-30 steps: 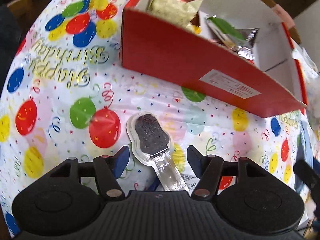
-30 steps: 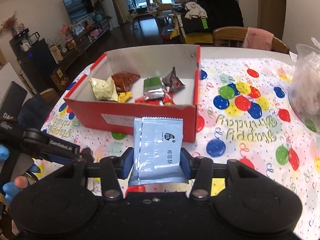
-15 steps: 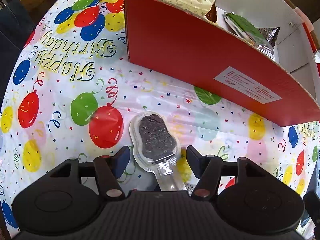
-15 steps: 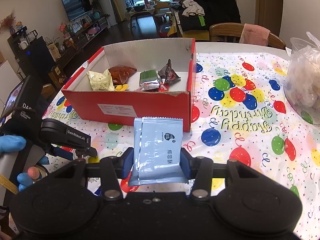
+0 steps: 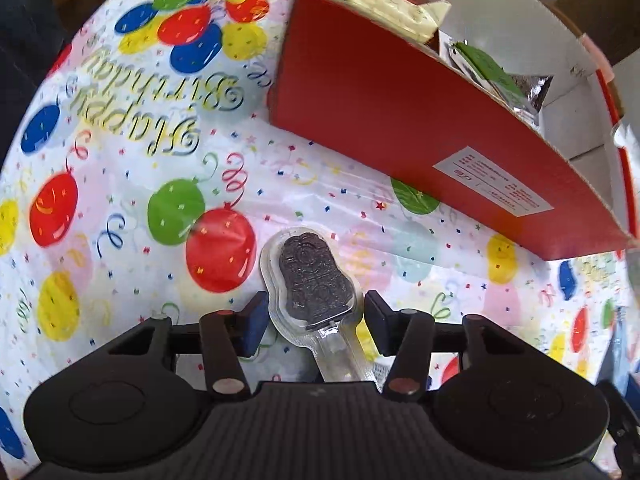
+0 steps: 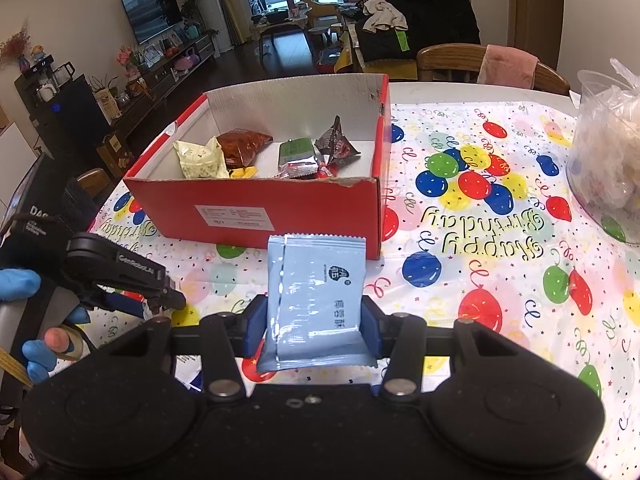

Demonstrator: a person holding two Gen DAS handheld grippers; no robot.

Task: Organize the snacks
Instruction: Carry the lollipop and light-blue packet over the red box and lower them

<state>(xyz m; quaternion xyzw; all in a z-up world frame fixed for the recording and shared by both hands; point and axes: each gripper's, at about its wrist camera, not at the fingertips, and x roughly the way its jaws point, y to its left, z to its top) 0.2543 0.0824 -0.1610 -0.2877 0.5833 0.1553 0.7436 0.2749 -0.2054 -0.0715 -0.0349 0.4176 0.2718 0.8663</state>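
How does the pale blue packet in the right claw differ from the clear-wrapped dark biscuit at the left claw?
The pale blue packet is opaque and rectangular; the dark biscuit shows through a clear wrapper with a rounded outline and narrow tail. The packet stands upright, lifted off the tablecloth; the biscuit lies flat on it. The right claw is shut on the packet; the left claw has just been closing around the biscuit, not yet pressing. Both remain outside the red box.

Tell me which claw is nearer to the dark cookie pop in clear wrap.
Left. The left claw straddles the cookie pop on the tablecloth, its jaws having just been closing. The right claw grips a blue packet, further right.
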